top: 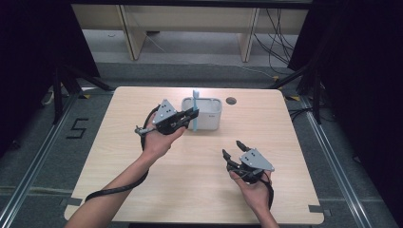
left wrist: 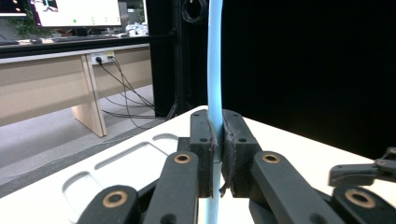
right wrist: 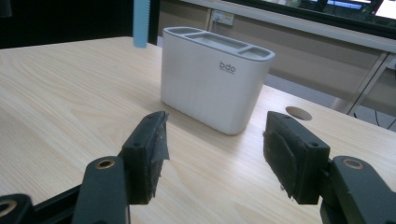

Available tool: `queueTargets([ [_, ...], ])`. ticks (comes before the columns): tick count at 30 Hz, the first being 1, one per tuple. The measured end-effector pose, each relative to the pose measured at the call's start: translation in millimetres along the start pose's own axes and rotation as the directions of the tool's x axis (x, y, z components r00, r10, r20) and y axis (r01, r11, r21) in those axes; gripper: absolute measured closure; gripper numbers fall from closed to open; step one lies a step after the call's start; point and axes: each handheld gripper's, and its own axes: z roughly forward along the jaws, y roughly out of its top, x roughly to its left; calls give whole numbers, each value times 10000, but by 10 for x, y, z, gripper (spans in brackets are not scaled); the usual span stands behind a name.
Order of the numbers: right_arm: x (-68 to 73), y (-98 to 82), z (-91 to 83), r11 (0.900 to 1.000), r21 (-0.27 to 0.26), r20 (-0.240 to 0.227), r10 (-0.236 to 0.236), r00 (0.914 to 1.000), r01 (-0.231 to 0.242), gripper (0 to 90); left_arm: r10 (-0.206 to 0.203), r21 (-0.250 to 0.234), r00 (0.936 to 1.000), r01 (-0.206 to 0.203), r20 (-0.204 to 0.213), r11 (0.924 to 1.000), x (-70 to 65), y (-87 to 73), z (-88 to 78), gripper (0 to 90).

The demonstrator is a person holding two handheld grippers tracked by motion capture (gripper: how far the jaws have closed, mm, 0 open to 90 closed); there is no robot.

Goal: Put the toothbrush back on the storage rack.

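A white holder [top: 206, 114] with several open compartments stands at the table's far middle. My left gripper [top: 193, 114] is shut on a thin light blue stick [top: 195, 97] and holds it upright by the holder's left end. In the left gripper view the blue stick [left wrist: 215, 70] is clamped between the pads, with the holder [left wrist: 116, 168] below and to the left. Whether its lower end [right wrist: 141, 23] is inside a compartment I cannot tell. My right gripper [top: 232, 147] rests low near the table's front right, open, nothing between its fingers, facing the holder [right wrist: 210, 88].
A round cable hole [top: 231, 100] lies in the wooden table [top: 142, 180] just behind and right of the holder. Black tripod legs and cables stand on the floor beyond the table's far corners. Desks line the back wall.
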Motion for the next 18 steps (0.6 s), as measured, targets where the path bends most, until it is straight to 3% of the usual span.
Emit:
queueTargets([
  [4, -45, -73, -68, 9997, 182, 128, 163, 9998, -165, 398, 155, -11, 9994, -155, -298, 9999, 82, -10, -22, 832],
  [5, -63, -84, -70, 10000, 90, 205, 10, 9998, -12, 397, 135, -19, 9992, -136, -368, 9999, 96, -11, -26, 832],
  [7, -55, -110, -97, 9991, 271, 143, 323, 9994, -327, 393, 164, -16, 9990, -165, -405, 9999, 114, -11, -30, 832],
  [9, -81, -131, -113, 9998, 167, 257, 95, 9996, -99, 391, 192, -79, 9984, -196, -536, 9998, 159, -2, -40, 832],
  [12, -79, -170, -139, 9989, 223, 199, 401, 9990, -406, 387, 183, -156, 9975, -194, -685, 9997, 205, 6, -47, 832],
  [13, -89, -180, -151, 9993, 216, 294, 292, 9991, -299, 386, 156, -207, 9972, -172, -728, 9996, 218, 6, -45, 832],
  [14, -75, -192, -160, 9976, 309, 231, 607, 9979, -613, 386, 192, -189, 9968, -207, -770, 9996, 231, 7, -46, 832],
  [18, -81, -227, -176, 9976, 277, 205, 626, 9978, -631, 383, 223, -255, 9959, -246, -874, 9994, 268, 14, -38, 832],
])
